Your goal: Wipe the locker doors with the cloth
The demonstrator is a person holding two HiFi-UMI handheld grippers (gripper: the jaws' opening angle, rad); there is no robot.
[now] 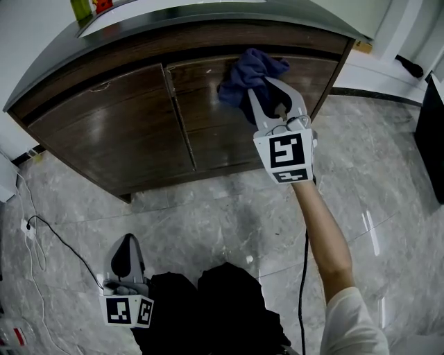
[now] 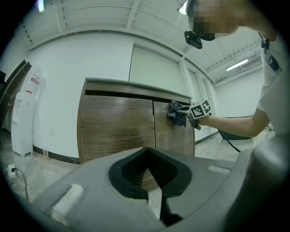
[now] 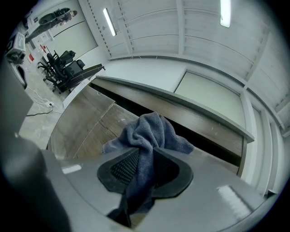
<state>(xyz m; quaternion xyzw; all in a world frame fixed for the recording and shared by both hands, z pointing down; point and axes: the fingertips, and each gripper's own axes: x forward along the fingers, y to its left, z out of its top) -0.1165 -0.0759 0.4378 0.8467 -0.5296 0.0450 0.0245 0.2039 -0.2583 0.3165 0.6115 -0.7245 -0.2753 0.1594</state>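
**Grip.** The right gripper (image 1: pixel 272 97) is clenched on a bunched blue-grey terry cloth (image 1: pixel 248 73). In the right gripper view the fabric runs down between both black ribbed pads and bulges out past the tips. The left gripper (image 1: pixel 128 258) has its jaws together with nothing between them.

**Position of cloth.** The cloth sits at the top of the right-hand dark brown wood-grain locker door (image 1: pixel 243 142), just under the shadowed recess below the grey countertop (image 1: pixel 208 17). It appears to be touching the panel. It lies a little to the right of the vertical seam between the two doors.

**Governing relation.** From the cloth, most of the door surface lies below and to the left: the lower part of the right-hand door, then the left-hand wood-grain door (image 1: pixel 111 139) beyond the seam. The gripper points roughly square at the door face with the arm extended.

**Nearer hand.** The right is at the doors. The left hangs low by the person's legs, well apart from the cabinet, and judged to play no part in the stroke.
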